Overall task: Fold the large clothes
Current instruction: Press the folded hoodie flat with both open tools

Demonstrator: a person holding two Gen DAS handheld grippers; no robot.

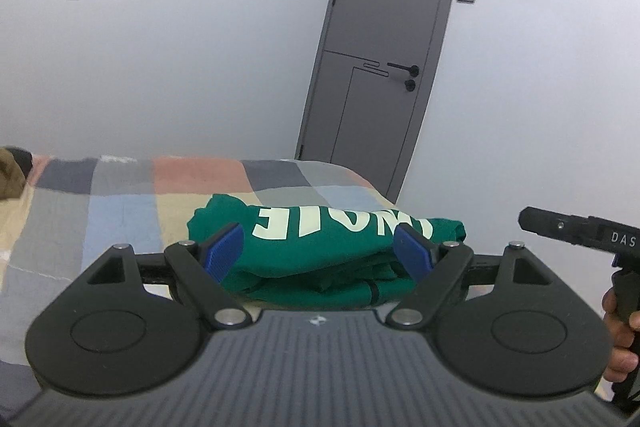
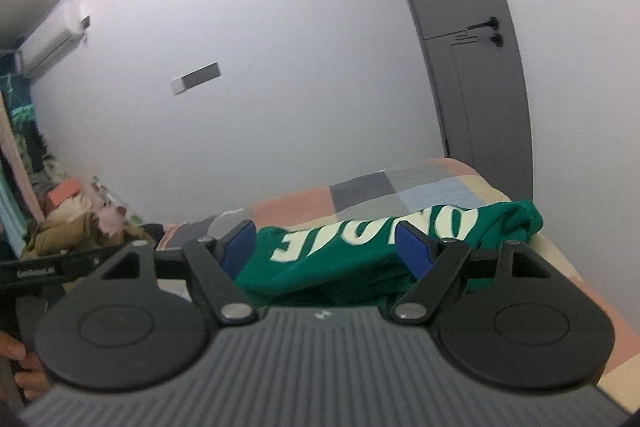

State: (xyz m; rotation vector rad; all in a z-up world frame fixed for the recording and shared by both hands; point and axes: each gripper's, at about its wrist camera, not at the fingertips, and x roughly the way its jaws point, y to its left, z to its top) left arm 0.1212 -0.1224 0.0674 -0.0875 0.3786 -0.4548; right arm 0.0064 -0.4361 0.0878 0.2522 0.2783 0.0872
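A green garment with pale letters (image 1: 320,247) lies folded in a thick bundle on the patchwork bedspread (image 1: 120,203). My left gripper (image 1: 320,253) is open, its blue pads (image 1: 224,251) standing on either side of the bundle's near edge. My right gripper (image 2: 326,253) is open too, its blue pads (image 2: 414,253) either side of the same garment (image 2: 360,247). The right gripper's body and the hand holding it show at the right edge of the left wrist view (image 1: 592,233). The left gripper's body shows at the left edge of the right wrist view (image 2: 40,273).
A grey door (image 1: 384,67) stands in the white wall behind the bed. Brown and pink items (image 2: 80,215) are piled at the bed's far left. An air conditioner (image 2: 52,39) hangs high on the left wall. The bed corner (image 2: 480,183) ends near the door.
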